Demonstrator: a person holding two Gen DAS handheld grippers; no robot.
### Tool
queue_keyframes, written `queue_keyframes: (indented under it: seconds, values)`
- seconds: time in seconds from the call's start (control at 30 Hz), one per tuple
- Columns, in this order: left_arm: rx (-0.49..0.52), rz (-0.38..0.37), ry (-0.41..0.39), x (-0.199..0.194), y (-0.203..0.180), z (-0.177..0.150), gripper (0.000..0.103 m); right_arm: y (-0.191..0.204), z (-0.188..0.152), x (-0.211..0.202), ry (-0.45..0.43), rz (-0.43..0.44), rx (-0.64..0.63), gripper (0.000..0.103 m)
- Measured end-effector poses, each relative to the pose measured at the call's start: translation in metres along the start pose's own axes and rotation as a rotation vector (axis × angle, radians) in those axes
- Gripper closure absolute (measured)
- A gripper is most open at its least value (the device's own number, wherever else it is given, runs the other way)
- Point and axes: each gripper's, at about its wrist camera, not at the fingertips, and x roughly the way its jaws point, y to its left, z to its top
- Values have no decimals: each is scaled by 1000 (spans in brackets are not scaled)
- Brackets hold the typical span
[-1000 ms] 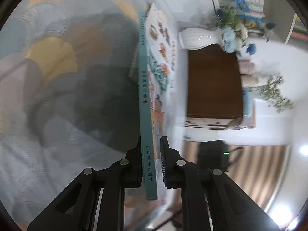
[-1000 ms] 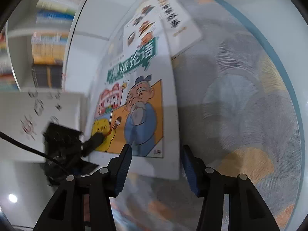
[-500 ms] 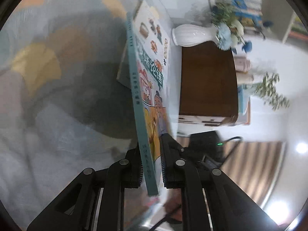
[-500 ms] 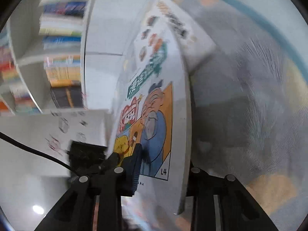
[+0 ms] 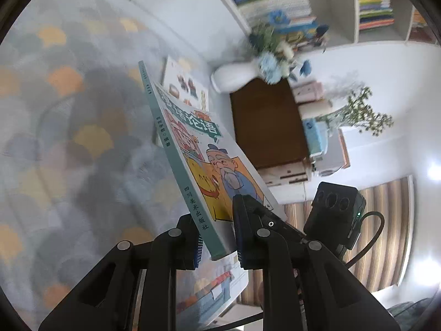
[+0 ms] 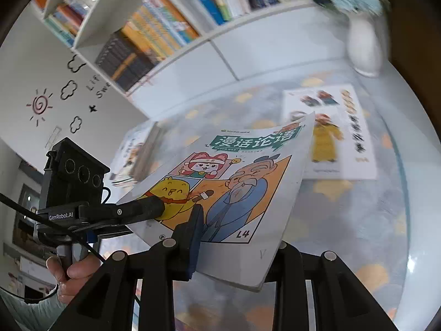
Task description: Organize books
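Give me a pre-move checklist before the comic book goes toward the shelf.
1. Left gripper clamped at the comic book spine: ok.
2. Right gripper clamped on the book's lower edge: ok.
3. Book lifted off the table: ok.
4. Second book lies flat, apart from the held one: ok.
5. White vase stands near the shelf path: cannot tell clearance, blurred.
6. Free slot in the bookshelf: cannot tell, the visible rows look full.
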Motion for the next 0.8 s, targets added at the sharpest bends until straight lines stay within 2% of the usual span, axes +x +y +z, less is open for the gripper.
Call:
queue_keyframes:
  seconds: [0.23,0.43,0.67,0.8]
  values:
    - [33,35,-124,-94,4,7,88,81,12,25,-35,76,-86,73]
    - [30,98,-220,-175,30,19,87,156,24,77,-18,160,-143,72]
    - [-10,175,-298,-255,90,39,86,237,32,166,48,234,-161,72]
    - [-40,204,-308,-285,132,55,86,271,36,218,95,222,-157,71]
